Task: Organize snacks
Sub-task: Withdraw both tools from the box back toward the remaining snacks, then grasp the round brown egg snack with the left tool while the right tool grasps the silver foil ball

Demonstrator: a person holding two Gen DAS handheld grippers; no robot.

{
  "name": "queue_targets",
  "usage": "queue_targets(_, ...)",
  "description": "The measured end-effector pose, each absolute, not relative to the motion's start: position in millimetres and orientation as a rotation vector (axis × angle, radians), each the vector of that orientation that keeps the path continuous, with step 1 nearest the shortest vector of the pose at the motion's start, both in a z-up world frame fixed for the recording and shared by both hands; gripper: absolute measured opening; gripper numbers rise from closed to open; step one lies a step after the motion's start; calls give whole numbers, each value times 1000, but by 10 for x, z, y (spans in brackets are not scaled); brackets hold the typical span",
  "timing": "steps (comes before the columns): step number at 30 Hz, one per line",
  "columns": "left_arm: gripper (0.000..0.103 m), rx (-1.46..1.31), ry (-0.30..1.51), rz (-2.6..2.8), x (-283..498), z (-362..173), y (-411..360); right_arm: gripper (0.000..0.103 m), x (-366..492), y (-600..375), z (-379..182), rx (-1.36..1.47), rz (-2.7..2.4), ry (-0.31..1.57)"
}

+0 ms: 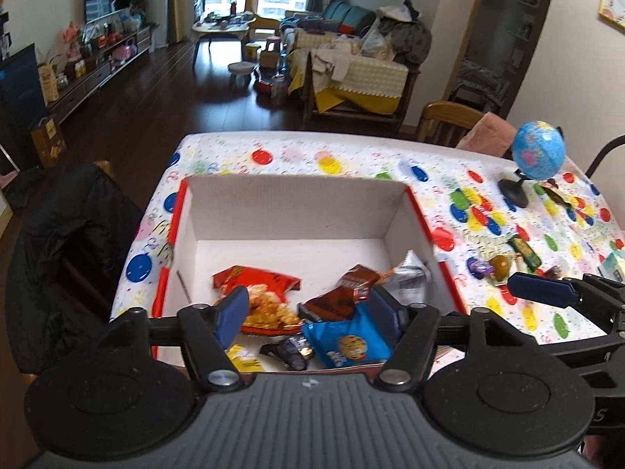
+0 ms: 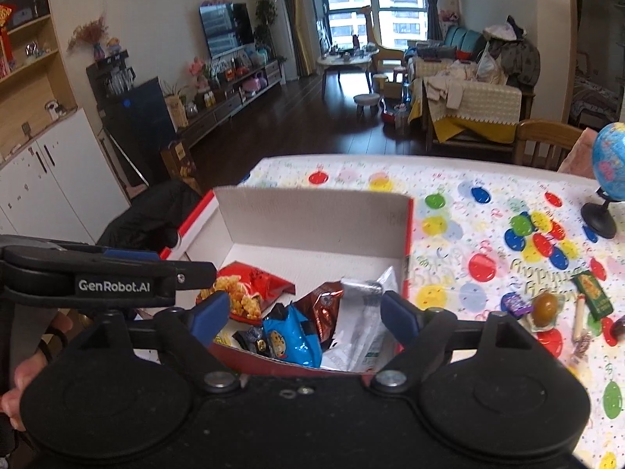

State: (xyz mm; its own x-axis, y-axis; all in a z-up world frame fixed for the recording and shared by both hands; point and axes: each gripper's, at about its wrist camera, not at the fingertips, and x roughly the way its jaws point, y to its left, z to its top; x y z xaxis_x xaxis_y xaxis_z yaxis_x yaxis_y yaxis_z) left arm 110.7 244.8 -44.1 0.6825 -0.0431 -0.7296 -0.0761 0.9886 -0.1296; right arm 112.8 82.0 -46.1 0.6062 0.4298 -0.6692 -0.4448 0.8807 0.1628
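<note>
A box (image 1: pixel 297 207) (image 2: pixel 312 219), white inside and red outside, stands on the balloon-print tablecloth. In it lie a red snack pack (image 1: pixel 258 279) (image 2: pixel 258 281), a brown pack (image 1: pixel 347 293) (image 2: pixel 324 305), a silver pack (image 1: pixel 410 273) (image 2: pixel 363 328), a blue cookie pack (image 1: pixel 347 342) (image 2: pixel 291 336), a small dark pack (image 1: pixel 289 348) and a yellow one (image 1: pixel 244 357). My left gripper (image 1: pixel 310 305) hangs open over the box's near end, with nothing gripped. My right gripper (image 2: pixel 304 312) is open beside it, over the box's near right part. Loose on the cloth to the right are a green pack (image 1: pixel 525 250) (image 2: pixel 591 289), a purple candy (image 2: pixel 515 303) and a brown round sweet (image 2: pixel 545 306).
A small blue globe (image 1: pixel 537 156) (image 2: pixel 609 160) on a black stand is at the table's far right. A chair draped with a black jacket (image 1: pixel 70 234) stands left of the table, a wooden chair (image 1: pixel 445 121) behind it. A hand (image 2: pixel 23 375) holds the left gripper.
</note>
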Motion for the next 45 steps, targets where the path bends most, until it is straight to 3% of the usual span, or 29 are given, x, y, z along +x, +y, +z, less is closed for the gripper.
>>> queue_targets(5, 74, -157, 799, -15, 1105, -356, 2284, 88, 1083, 596, -363, 13, 477, 746)
queue_targets(7, 82, -163, 786, -35, 1108, -332, 2209, 91, 1070, 479, -334, 25, 462, 738)
queue_targets(9, 84, -170, 779, -56, 1119, -318, 2119, 97, 1055, 356, -320, 34, 442, 733)
queue_targets(11, 85, -176, 775, -74, 1143, -312, 2020, 98, 1041, 233, -309, 42, 427, 725)
queue_targets(16, 101, -186, 759, -103, 1203, -327, 1742, 103, 1018, -125, -295, 59, 386, 694)
queue_targets(34, 101, -119, 849, -160, 1856, -742, 321, 103, 1338, -1704, -612, 96, 199, 723)
queue_targets(45, 101, -56, 894, -146, 2346, -1111, -309, 97, 1742, -2435, -1053, 135, 107, 809)
